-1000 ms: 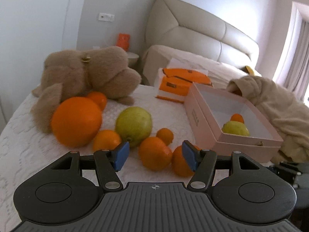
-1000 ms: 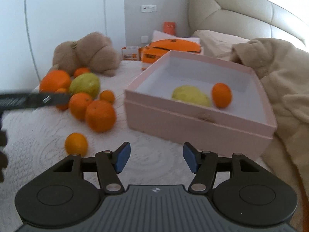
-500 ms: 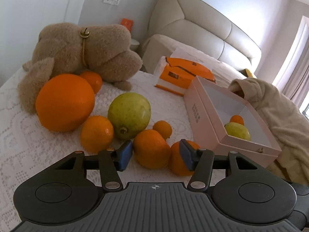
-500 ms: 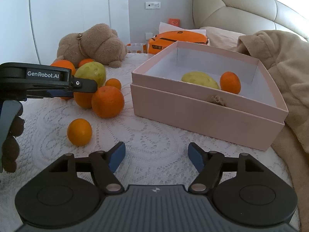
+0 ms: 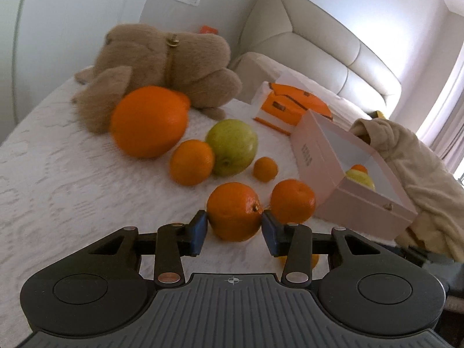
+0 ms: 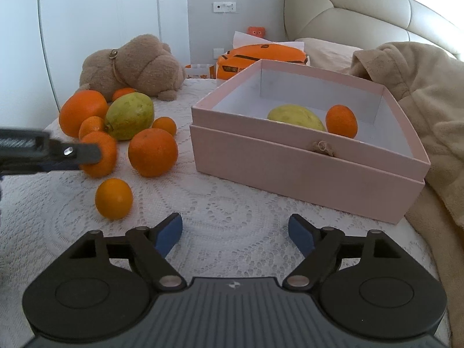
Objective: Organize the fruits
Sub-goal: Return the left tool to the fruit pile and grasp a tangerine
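My left gripper (image 5: 233, 229) is shut on an orange (image 5: 233, 210) on the white bedspread; it also shows in the right wrist view (image 6: 100, 155), with the left gripper's finger (image 6: 69, 153) against it. Another orange (image 5: 293, 201) lies just right of it. Beyond are a third orange (image 5: 191, 166), a green guava (image 5: 232, 146), a small mandarin (image 5: 265, 169) and a big orange (image 5: 149, 121). The pink box (image 6: 307, 156) holds a yellow-green fruit (image 6: 294, 116) and a small orange (image 6: 341, 120). My right gripper (image 6: 235, 233) is open and empty above the bedspread.
A brown plush toy (image 5: 165, 58) lies behind the fruit. An orange bag (image 5: 293, 103) stands behind the box. A beige blanket (image 6: 420, 92) lies against the box's right side. A small orange (image 6: 114, 198) lies in front of the right gripper's left finger.
My left gripper has moved forward and closed its fingers on the near orange. My right gripper has drawn back a little and stayed open.
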Demonstrator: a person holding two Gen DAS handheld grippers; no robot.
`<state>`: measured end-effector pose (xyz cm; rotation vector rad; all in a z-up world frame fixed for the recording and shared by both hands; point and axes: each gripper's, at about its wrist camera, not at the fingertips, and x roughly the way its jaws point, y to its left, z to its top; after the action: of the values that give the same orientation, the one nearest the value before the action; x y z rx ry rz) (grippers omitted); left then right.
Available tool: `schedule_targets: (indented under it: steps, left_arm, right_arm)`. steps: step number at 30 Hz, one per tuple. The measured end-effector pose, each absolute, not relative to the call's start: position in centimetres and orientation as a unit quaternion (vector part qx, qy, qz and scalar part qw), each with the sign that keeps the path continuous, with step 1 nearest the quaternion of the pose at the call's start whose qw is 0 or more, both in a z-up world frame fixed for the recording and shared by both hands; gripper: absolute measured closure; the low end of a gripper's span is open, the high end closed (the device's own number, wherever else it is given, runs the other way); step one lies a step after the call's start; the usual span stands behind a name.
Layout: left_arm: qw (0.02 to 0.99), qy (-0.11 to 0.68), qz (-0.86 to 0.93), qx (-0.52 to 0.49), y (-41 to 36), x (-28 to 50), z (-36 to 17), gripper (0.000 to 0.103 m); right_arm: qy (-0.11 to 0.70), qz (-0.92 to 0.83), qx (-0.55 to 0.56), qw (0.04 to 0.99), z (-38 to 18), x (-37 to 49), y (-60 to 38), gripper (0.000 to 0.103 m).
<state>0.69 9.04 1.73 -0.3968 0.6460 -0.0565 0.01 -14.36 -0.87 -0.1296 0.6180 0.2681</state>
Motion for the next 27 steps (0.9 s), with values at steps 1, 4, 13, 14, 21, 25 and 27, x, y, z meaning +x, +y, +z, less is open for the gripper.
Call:
schedule_targets:
  steps: [1, 4, 13, 14, 21, 25, 27]
  left_arm:
    - [0.928, 0.318, -0.03, -0.195, 9.3, 0.5, 1.7, 0.057]
    - [0.932, 0.312, -0.024, -0.181, 9.5, -0.1, 2.0, 0.054]
    - [0.959, 0.272, -0.002, -0.08, 7.7, -0.9, 3.8, 0.056]
    - [0.959, 0.273, -0.005, -0.07, 7.3, -0.7, 3.8, 0.056]
    - [0.959, 0.282, 0.002, -0.017, 5.3, 0.6, 3.3, 0.043]
    - [0.958, 0.287, -0.021, -0.02, 5.1, 0.7, 3.3, 0.027]
    - [0.957, 0.287, -0.015, -0.025, 5.4, 0.8, 3.3, 0.028]
  right_arm:
    - [0.303, 0.132, -0.063, 0.942, -0.9, 0.0, -14.3, 0.021]
    - [0.304, 0.131, -0.065, 0.941, -0.9, 0.0, -14.3, 0.02]
    - [0.304, 0.132, -0.065, 0.941, -0.9, 0.0, -14.3, 0.019]
    - [0.304, 0.132, -0.065, 0.941, -0.9, 0.0, -14.3, 0.019]
    - [0.304, 0.132, -0.065, 0.941, -0.9, 0.0, -14.3, 0.019]
    - [0.304, 0.132, -0.065, 0.941, -0.9, 0.0, -14.3, 0.019]
    - [0.304, 0.132, -0.065, 0.941, -0.9, 0.0, -14.3, 0.019]
